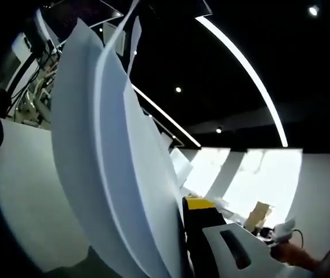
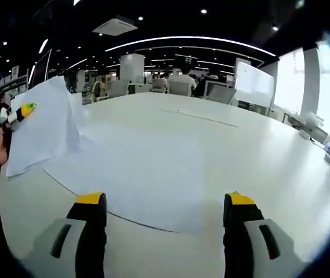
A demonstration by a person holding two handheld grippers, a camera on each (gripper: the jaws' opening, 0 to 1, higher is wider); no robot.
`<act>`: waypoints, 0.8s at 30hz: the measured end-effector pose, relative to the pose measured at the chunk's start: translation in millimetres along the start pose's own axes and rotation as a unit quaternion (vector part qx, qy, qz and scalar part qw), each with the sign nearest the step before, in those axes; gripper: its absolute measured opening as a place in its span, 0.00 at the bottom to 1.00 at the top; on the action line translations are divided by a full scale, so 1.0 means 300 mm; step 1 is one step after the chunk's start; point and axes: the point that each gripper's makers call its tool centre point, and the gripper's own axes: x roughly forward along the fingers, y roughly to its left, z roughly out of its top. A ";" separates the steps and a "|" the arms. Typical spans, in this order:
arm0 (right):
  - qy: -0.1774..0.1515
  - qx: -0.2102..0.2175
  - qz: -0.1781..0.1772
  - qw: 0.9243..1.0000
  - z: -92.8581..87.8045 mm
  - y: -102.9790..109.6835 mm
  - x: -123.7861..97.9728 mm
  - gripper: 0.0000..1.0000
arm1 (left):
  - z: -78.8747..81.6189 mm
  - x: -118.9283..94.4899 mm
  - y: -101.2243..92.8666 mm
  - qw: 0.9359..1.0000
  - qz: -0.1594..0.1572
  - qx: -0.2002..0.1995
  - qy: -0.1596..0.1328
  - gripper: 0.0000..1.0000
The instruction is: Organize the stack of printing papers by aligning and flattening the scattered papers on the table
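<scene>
Several sheets of printing paper (image 1: 118,174) hang in your left gripper (image 1: 179,249), its jaws closed on their lower edge, raised off the white table (image 2: 257,150) and bowing limply: light, floppy, slippery stuff, so pinch near an edge and support it. One sheet (image 2: 136,174) lies flat on the table just ahead of your right gripper (image 2: 165,217), which hovers low with jaws apart

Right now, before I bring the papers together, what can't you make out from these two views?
- Left gripper view: the lifted papers cover the left tool's left jaw, so its grip is hidden.
- Left gripper view: the lifted papers block the table.
- Right gripper view: the flat sheet's near edge lies behind the right tool.
- Right gripper view: how many sheets lie flat is too fine to tell.
</scene>
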 end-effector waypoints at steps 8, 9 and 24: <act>0.000 0.009 0.006 1.000 -0.003 -0.001 0.004 0.78 | -0.001 0.002 0.000 1.000 0.000 0.000 0.000 0.10; 0.000 0.010 0.006 1.000 -0.003 -0.001 0.004 0.78 | -0.001 0.002 -0.001 1.000 0.000 0.000 0.000 0.10; -0.004 0.027 0.010 1.000 -0.009 0.000 0.007 0.78 | 0.001 0.001 0.000 1.000 0.000 0.000 0.000 0.10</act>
